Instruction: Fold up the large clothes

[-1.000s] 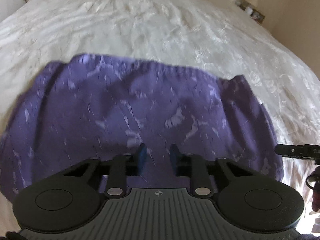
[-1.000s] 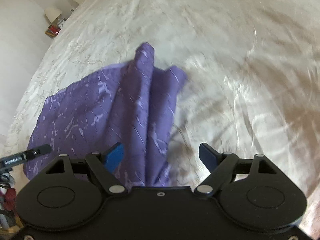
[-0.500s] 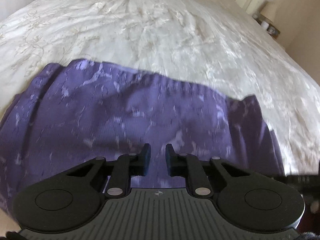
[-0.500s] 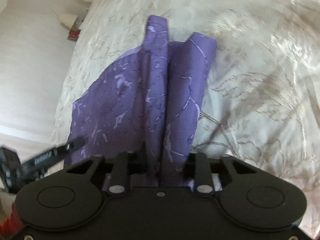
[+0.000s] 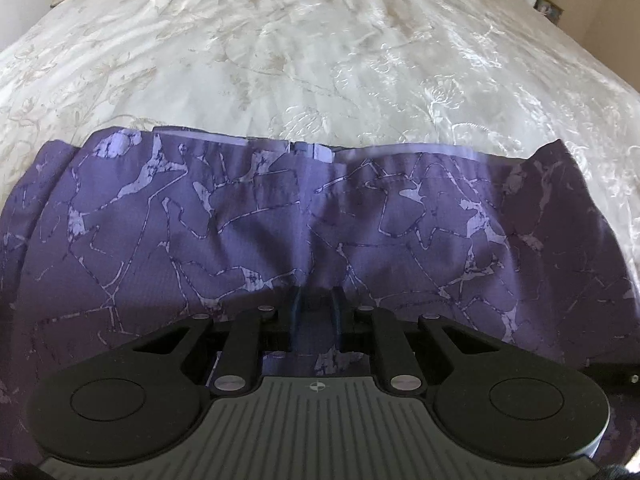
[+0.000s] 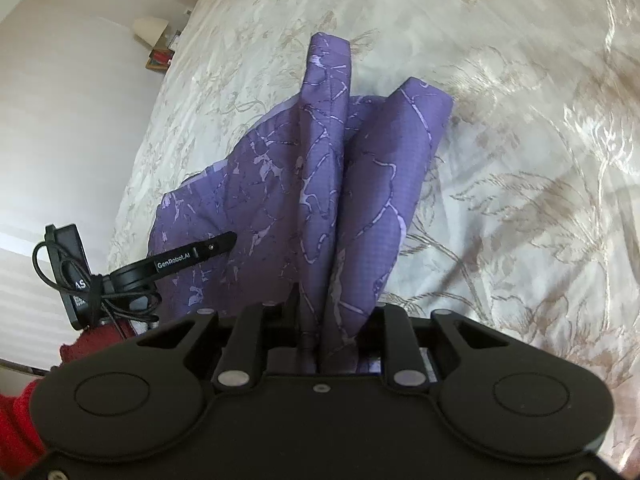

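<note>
Purple patterned cloth fills the nearest part of both views. In the left wrist view the left gripper (image 5: 316, 300) has its jaws nearly together with a fold of the purple garment (image 5: 280, 220) pinched between them; the fabric spreads wide to both sides and ends in a paler hemmed edge farther off. In the right wrist view the right gripper (image 6: 334, 304) has its jaws closing on a bunched end of the same garment (image 6: 320, 184), whose pleated folds run straight away from the pads and block the sight of the bed just ahead. To the left of it, near the cloth's edge, the left gripper's finger (image 6: 192, 258) reaches over the fabric, with a black box and looped cable (image 6: 70, 272) behind it and a red sleeve (image 6: 24, 412) at the frame's corner. Beyond the garment lies the cream embroidered bedspread (image 5: 320, 60), glossy and wrinkled. Farthest off, a bedside shelf with small items (image 6: 160, 50) stands against the white wall (image 6: 72, 100).
</note>
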A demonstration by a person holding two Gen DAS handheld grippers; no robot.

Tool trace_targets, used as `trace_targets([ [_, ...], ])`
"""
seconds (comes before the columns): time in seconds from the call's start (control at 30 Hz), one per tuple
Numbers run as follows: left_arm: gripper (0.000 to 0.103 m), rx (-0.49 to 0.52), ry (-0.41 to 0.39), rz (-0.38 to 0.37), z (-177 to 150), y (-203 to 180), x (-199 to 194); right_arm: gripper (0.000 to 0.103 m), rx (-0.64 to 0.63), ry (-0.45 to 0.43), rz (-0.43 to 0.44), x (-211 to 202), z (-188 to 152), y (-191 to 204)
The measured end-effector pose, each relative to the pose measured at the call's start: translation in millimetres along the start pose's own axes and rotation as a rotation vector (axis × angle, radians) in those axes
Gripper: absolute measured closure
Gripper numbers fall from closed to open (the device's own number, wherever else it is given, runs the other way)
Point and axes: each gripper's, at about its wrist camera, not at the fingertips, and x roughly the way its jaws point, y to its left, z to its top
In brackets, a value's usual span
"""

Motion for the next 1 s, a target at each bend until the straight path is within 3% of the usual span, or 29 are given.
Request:
trace_targets([
  [0.17,0.087,-0.025,-0.064,-0.037,-18,-7,-38,0.075,-0.008,0.006,0.002,-7,2,9],
  [0.3,0.087,-0.041,-0.066,-0.071,-56,-6,-65,0.075,-0.013,0.007,0.002,-11,5,15],
  [0.43,0.087,-0.052,-0.050,-0.067,-85,-3,-70,0.075,-0.023,0.009,-0.010,-14,7,20],
  [0.57,0.087,-0.047,-0.031,-0.076,-94,0,-58,0.076,-0.042,0.001,-0.033,-15,4,33],
  [0.77,0.087,-0.051,0.011,-0.149,-87,19,-48,0.077,-0.113,-0.040,-0.050,-21,-1,83],
  [0.9,0.087,-0.058,0.009,-0.160,-82,39,-65,0.077,-0.167,-0.060,-0.034,-23,-1,132],
  [1.0,0.082,-0.116,-0.019,-0.186,-86,69,-87,0.077,-0.200,-0.061,-0.024,-17,-2,169],
])
